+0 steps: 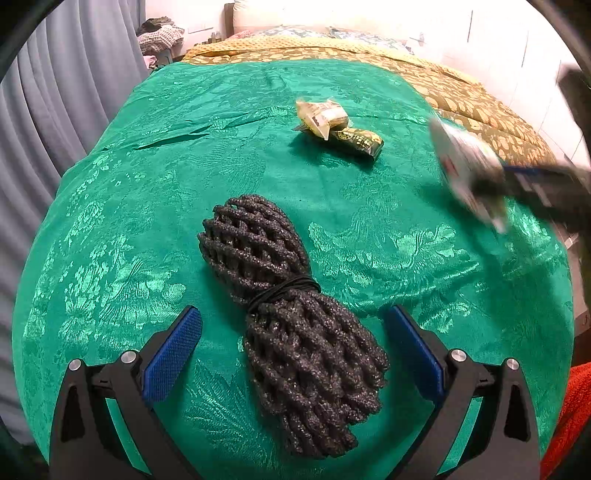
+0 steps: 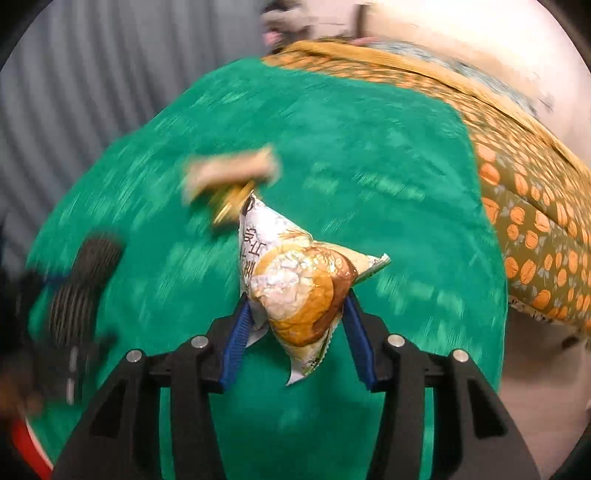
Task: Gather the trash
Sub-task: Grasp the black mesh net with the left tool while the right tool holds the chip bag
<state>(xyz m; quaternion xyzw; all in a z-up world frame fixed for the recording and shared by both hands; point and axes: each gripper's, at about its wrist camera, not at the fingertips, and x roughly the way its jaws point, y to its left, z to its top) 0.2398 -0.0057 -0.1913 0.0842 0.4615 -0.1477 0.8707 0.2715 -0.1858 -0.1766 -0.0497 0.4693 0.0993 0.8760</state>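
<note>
A black foam net bundle (image 1: 255, 236), tied round its middle, lies on the green cloth (image 1: 184, 177). My left gripper (image 1: 293, 314) stands open over its near half, with the blue pads (image 1: 173, 354) apart from the net on both sides. My right gripper (image 2: 295, 299) is shut on a white snack wrapper (image 2: 295, 277) printed with a bread picture, which it holds above the cloth. In the left wrist view that wrapper (image 1: 461, 162) and the right gripper (image 1: 491, 184) show blurred at the right. Farther back lie a pale yellow wrapper (image 1: 325, 116) and a dark green wrapper (image 1: 358, 142), touching each other.
The green cloth covers a bed with a yellow patterned cover (image 1: 461, 96) behind and to the right. Grey curtains (image 1: 55, 110) hang at the left. A pile of clothes (image 1: 162, 35) sits at the far corner. Something red (image 1: 572, 406) shows at the near right edge.
</note>
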